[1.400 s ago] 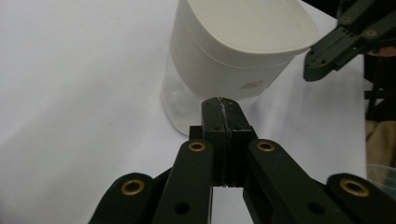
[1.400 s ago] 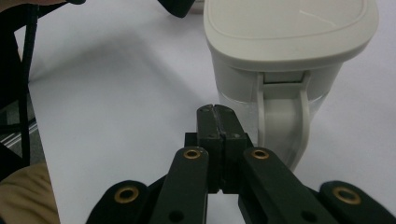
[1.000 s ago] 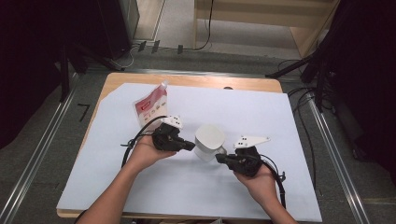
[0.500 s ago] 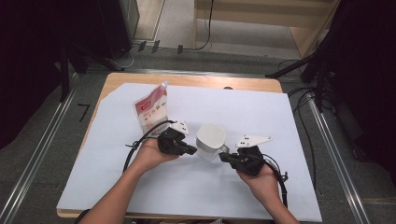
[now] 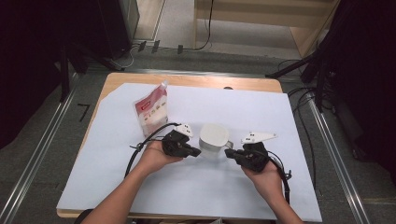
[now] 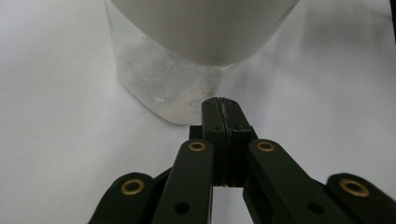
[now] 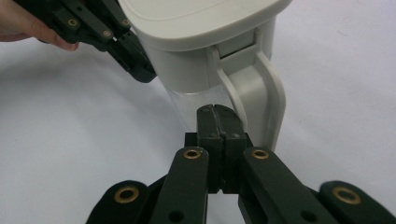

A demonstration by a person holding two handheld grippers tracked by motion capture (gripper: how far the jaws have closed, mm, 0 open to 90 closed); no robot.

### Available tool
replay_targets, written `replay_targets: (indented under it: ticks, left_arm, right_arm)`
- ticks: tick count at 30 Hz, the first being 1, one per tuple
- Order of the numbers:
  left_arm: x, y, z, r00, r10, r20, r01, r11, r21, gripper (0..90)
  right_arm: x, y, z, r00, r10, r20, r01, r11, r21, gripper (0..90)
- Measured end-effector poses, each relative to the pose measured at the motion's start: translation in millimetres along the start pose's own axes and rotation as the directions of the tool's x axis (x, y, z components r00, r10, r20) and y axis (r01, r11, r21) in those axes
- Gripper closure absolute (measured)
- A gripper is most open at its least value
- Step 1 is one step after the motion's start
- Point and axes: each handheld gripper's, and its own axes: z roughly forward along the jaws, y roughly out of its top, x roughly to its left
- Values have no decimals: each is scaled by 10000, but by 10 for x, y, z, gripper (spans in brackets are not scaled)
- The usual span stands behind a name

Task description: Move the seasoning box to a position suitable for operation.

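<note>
One overhead camera, two riding on the grippers.
The high view looks forward and down on the table (image 5: pixel 299 186); both gripper views look close along their jaws, sharing the canister (image 5: pixel 214 139) (image 6: pixel 187 56) (image 7: pixel 201 51).

The pouch (image 5: pixel 152 109) standing at the far left of the white sheet carries a red label with white marks on its front, but the print is too small and blurred to read in the high view. On the grey floor left of the table (image 5: pixel 196 80), a dark mark (image 5: pixel 84 112) shaped like the numeral 7 shows. The jar (image 5: pixel 214 140) between the 2 grippers bears no legible text or brand in either gripper view.
</note>
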Motion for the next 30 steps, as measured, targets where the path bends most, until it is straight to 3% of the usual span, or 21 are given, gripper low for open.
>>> replay_targets:
  ticks: [15, 24, 26, 27, 28, 29, 30]
  left_arm:
    - [-32, 44, 92, 9999, 61, -110, -61, 10000, -12, 900]
    - [-32, 47, 117, 10000, 34, -22, -35, 10000, -78, 900]
    - [-25, 46, 94, 9999, -48, 136, 49, 10000, -82, 845]
    - [-16, 44, 88, 9988, -327, 370, 332, 9994, -109, 797]
    - [-16, 44, 88, 9988, -327, 370, 332, 9994, -109, 721]
    - [-10, 47, 73, 9966, -664, 494, 666, 9978, -26, 721]
    - [-10, 50, 18, 9952, -752, 624, 753, 9972, 4, 669]
  right_arm:
    - [-217, 1, 6, 9991, 307, 287, -300, 9993, -237, 900]
    - [-267, 8, -23, 9984, 431, 364, -419, 9986, -312, 900]
    - [-265, 15, -34, 9988, 401, 289, -392, 9987, -311, 900]
    - [-267, 19, -39, 9990, 387, 236, -379, 9987, -349, 900]
    - [-267, 19, -39, 9990, 387, 236, -379, 9987, -349, 900]
    - [-267, 24, -49, 9991, 391, 170, -384, 9986, -368, 900]
    - [-265, 33, -73, 9992, 378, 91, -374, 9985, -402, 900]
